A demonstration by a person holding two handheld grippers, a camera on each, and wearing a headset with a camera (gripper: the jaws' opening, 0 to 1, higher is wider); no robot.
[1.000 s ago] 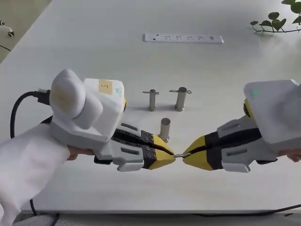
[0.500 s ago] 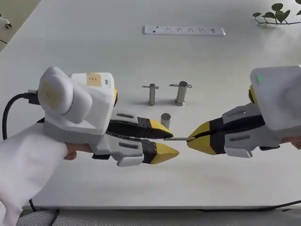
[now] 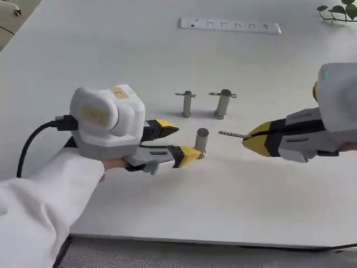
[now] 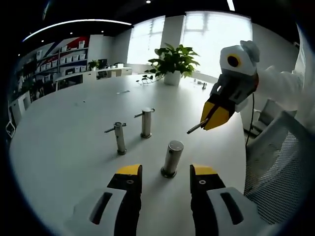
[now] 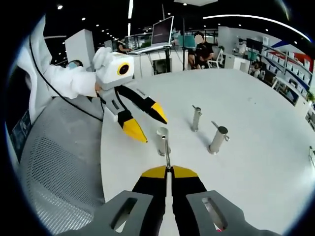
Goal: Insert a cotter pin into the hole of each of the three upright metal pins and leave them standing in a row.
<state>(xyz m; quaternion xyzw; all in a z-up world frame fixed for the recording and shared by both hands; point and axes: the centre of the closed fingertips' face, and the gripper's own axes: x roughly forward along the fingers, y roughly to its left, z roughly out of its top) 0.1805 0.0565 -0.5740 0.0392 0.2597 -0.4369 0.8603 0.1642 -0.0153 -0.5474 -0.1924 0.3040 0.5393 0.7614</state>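
A bare metal pin (image 3: 201, 142) stands upright nearest me on the white table. My left gripper (image 3: 185, 142) is open, and that bare pin (image 4: 172, 158) stands just ahead of the gap between the left gripper's (image 4: 166, 171) jaws. My right gripper (image 3: 256, 139) is shut on a cotter pin (image 3: 231, 134), whose free end points at the bare pin from a short distance. In the right gripper view the cotter pin (image 5: 167, 152) sticks out of the right gripper (image 5: 167, 171) toward the pin (image 5: 162, 141). Behind stand two upright pins (image 3: 187, 104) (image 3: 222, 104), each with a cotter pin through its top.
A white power strip (image 3: 230, 25) lies at the far side of the table, with plant leaves (image 3: 337, 12) at the far right corner. A black cable (image 3: 33, 145) trails from the left gripper. The table's front edge (image 3: 195, 241) is close below, with a mesh chair (image 5: 54, 162) beside it.
Both grippers were on the cotter pin; the left has let go, opened and drawn back beside the bare pin. The right has pulled away to the right, cotter pin still in it.
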